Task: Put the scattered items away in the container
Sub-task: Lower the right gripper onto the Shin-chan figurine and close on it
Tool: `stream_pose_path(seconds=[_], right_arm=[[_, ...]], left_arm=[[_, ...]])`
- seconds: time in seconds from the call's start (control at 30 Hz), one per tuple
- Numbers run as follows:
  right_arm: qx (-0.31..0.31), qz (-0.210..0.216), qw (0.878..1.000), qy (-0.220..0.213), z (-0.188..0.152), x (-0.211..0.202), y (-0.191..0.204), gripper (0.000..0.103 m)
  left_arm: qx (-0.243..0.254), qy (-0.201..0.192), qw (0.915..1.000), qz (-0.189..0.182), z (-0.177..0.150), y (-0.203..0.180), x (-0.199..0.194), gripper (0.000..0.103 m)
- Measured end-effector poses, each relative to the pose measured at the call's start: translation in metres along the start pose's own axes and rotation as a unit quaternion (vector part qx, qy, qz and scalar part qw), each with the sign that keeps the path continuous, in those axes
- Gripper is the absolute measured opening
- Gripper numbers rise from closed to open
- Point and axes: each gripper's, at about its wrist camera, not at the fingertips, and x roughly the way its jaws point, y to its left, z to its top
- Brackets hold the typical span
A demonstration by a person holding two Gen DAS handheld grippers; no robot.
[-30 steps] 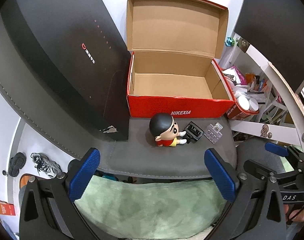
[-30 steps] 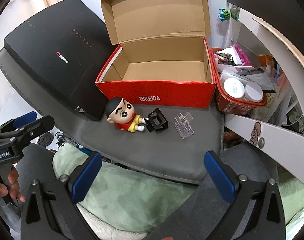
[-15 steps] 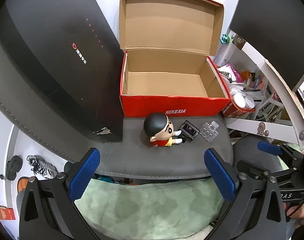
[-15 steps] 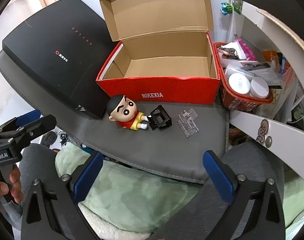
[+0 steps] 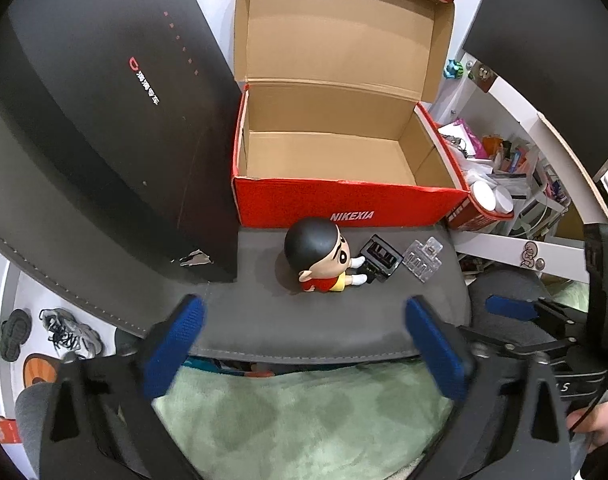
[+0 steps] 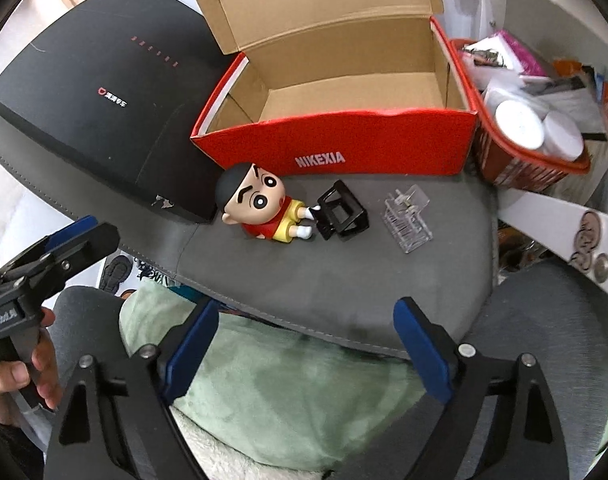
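An open, empty red shoe box (image 5: 344, 200) (image 6: 344, 140) stands at the back of a grey padded seat (image 5: 260, 280) (image 6: 344, 280). In front of it lie a cartoon boy figurine (image 5: 320, 256) (image 6: 260, 204), a small black frame holder (image 5: 380, 258) (image 6: 342, 214) touching its feet, and a clear plastic clip (image 5: 422, 260) (image 6: 408, 218). My left gripper (image 5: 302, 316) hovers over the seat's near edge, short of the figurine; its jaws are closing with nothing between them. My right gripper (image 6: 306, 312) hangs likewise, jaws closing on nothing.
A large flat black box (image 5: 104, 120) (image 6: 104, 80) lies left of the shoe box. A red basket (image 6: 524, 164) of jars and packets and a white shelf (image 6: 552, 216) crowd the right. A green blanket (image 5: 304, 412) lies below the grippers. Shoes (image 5: 64, 336) sit on the floor.
Both grippers have sunk toward the seat, so the items look larger. Both pairs of jaws have narrowed slightly. The items have not moved.
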Motion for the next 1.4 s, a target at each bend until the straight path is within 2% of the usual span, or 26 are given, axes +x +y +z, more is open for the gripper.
stream_pose_path(seconds=[0.47, 0.6, 0.77, 0.93, 1.07, 1.23, 1.4], right_arm=[[0.060, 0.033, 0.997, 0.032, 0.008, 0.041, -0.009, 0.089], [0.075, 0.055, 0.995, 0.037, 0.010, 0.053, -0.012, 0.078], [0.089, 0.077, 0.992, 0.039, 0.016, 0.069, -0.017, 0.071], [0.110, 0.104, 0.988, 0.039, 0.021, 0.087, -0.024, 0.056], [0.123, 0.128, 0.983, 0.040, 0.022, 0.098, -0.027, 0.053], [0.137, 0.156, 0.977, 0.049, 0.020, 0.112, -0.030, 0.039], [0.145, 0.158, 0.976, 0.049, 0.026, 0.122, -0.031, 0.035]], left_arm=[[-0.012, 0.010, 0.9999, -0.001, 0.006, 0.008, 0.030, 0.092], [-0.016, 0.020, 0.9997, 0.001, 0.010, 0.008, 0.043, 0.092], [-0.016, 0.028, 0.9995, 0.003, 0.016, 0.008, 0.055, 0.093], [-0.018, 0.033, 0.9992, -0.012, 0.021, 0.009, 0.063, 0.093], [-0.016, 0.036, 0.9989, -0.026, 0.025, 0.008, 0.070, 0.093], [-0.017, 0.044, 0.9984, -0.031, 0.027, 0.006, 0.082, 0.092], [-0.015, 0.046, 0.9978, -0.045, 0.031, 0.003, 0.091, 0.092]])
